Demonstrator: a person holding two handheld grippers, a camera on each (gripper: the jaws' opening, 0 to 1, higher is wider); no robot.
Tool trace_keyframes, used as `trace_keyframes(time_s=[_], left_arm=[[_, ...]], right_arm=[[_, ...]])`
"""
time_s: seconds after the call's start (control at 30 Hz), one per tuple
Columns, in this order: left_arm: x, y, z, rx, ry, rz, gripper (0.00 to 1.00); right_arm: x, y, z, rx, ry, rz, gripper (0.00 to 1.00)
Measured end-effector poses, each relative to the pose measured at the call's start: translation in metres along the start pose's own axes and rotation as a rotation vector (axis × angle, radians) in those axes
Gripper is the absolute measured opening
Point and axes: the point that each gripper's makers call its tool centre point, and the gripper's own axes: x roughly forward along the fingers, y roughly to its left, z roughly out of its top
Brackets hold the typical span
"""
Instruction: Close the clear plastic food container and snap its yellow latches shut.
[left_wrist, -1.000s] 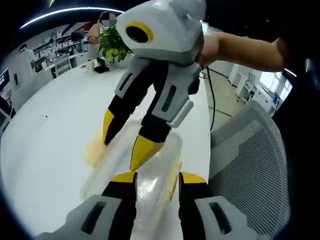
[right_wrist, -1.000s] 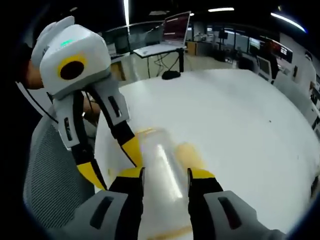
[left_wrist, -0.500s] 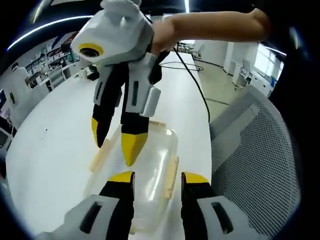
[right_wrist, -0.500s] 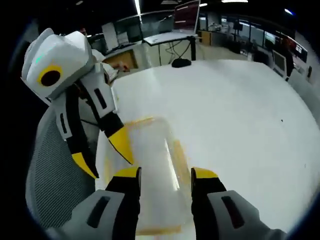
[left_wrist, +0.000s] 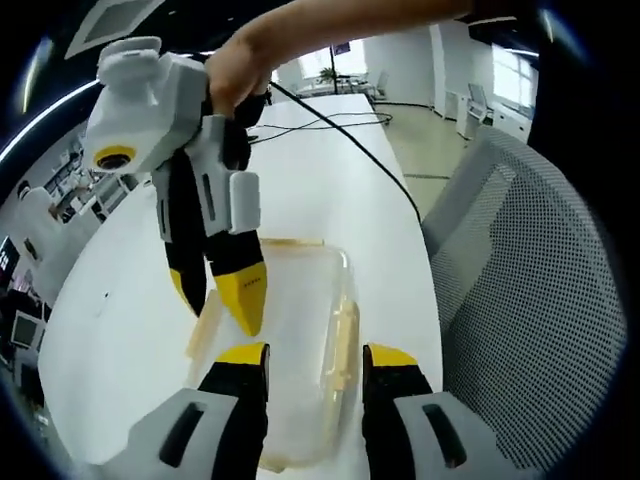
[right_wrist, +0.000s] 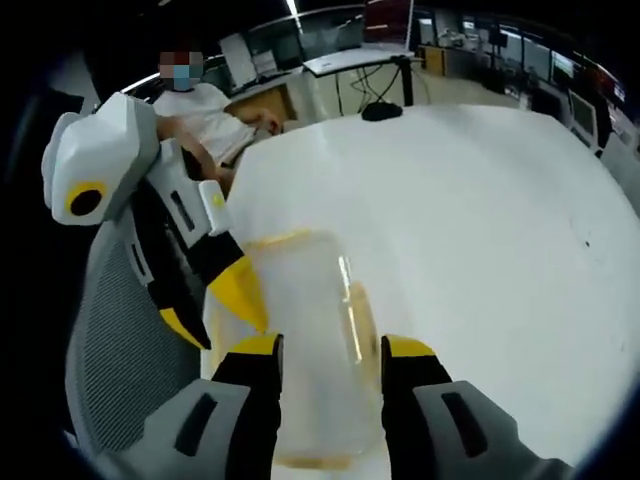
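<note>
The clear plastic container (left_wrist: 300, 310) lies on the white table (left_wrist: 120, 330) near its edge, with pale yellow latches (left_wrist: 343, 335) along its sides. Its lid seems to be on; I cannot tell whether the latches are snapped. My left gripper (left_wrist: 315, 355) hovers open over the near end, jaws apart. From the upper left the right gripper (left_wrist: 215, 295) reaches in, open, its yellow tips at the container's left side. In the right gripper view the container (right_wrist: 305, 330) sits between the open jaws of the right gripper (right_wrist: 330, 347), with the left gripper (right_wrist: 208, 305) beside its left edge.
A grey mesh chair (left_wrist: 520, 300) stands close to the table edge beside the container, also seen as the chair (right_wrist: 110, 340) on the left. A black cable (left_wrist: 340, 130) runs across the table. A person (right_wrist: 205, 105) sits at the far side. The wide tabletop (right_wrist: 480, 230) stretches beyond.
Both views have shifted with the hands. The right gripper has swung from over the container's middle to its left side and risen. The left gripper stays at the near end.
</note>
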Motion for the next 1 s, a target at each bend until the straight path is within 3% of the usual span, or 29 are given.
trace_keyframes(time_s=[0.4, 0.77, 0.8, 0.83, 0.9, 1.0], left_arm=[[0.005, 0.001, 0.0, 0.133, 0.009, 0.049, 0.32], [0.006, 0.003, 0.0, 0.165, 0.013, 0.057, 0.28], [0.0, 0.024, -0.003, 0.226, 0.052, 0.17, 0.26], [0.01, 0.004, 0.003, 0.185, 0.018, 0.072, 0.26], [0.009, 0.004, 0.003, 0.195, 0.025, 0.065, 0.26], [0.006, 0.005, 0.001, 0.183, 0.013, 0.066, 0.26]], right_arm=[[0.003, 0.002, -0.001, 0.009, 0.052, 0.043, 0.35], [0.007, 0.005, -0.001, -0.052, 0.154, 0.099, 0.32], [0.007, 0.004, -0.002, -0.051, 0.189, 0.096, 0.31], [0.008, 0.006, -0.002, -0.047, 0.196, 0.106, 0.3], [0.011, 0.012, -0.001, -0.079, 0.214, 0.156, 0.28], [0.011, 0.008, -0.003, -0.063, 0.229, 0.128, 0.29]])
